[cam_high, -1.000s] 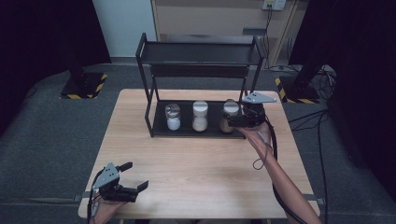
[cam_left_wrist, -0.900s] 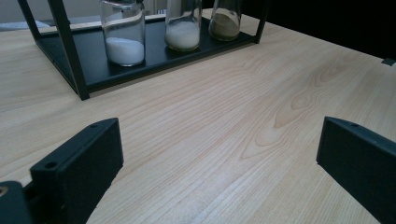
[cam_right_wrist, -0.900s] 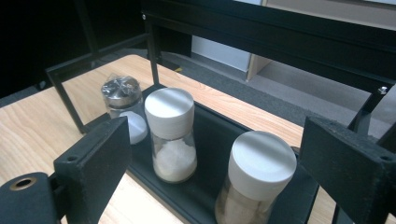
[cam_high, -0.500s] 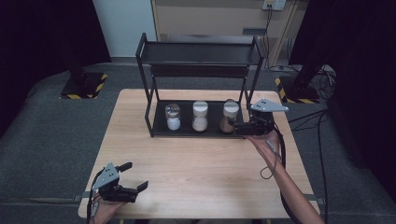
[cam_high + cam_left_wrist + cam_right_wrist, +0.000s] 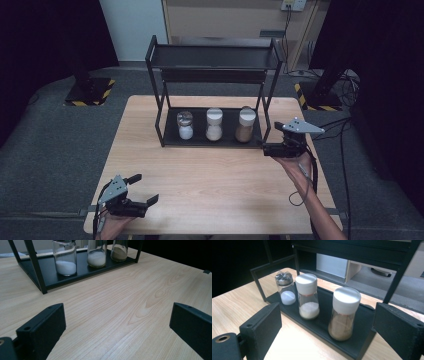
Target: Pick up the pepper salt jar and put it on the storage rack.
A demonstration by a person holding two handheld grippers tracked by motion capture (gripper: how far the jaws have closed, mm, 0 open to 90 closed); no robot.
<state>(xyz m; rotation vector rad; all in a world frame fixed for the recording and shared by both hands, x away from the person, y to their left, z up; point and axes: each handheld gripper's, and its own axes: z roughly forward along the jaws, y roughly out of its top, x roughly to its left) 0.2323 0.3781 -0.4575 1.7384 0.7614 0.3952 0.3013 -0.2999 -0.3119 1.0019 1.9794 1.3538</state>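
Note:
A black two-tier rack [image 5: 215,56] stands at the back of the wooden table [image 5: 220,185]. Its lower shelf [image 5: 322,326] holds three jars: a metal-topped shaker of white powder [image 5: 185,125] [image 5: 285,288], a white-lidded jar of pale grains [image 5: 214,124] [image 5: 307,297] and a white-lidded jar of brown powder [image 5: 245,124] [image 5: 344,315]. My right gripper [image 5: 272,141] [image 5: 328,312] is open just off the rack's right front corner, facing the jars and holding nothing. At the table's near left, my left gripper [image 5: 145,189] [image 5: 117,312] is open over bare wood.
The rack's upper shelf is bare. Its front posts [image 5: 160,127] flank the jars. In the left gripper view the rack [image 5: 82,271] and jars stand well ahead. Dark floor surrounds the table, with cables [image 5: 345,125] at the right.
My right gripper has drawn back from beside the brown jar, right and toward the near side. The jar stays on the shelf. The left gripper has not moved.

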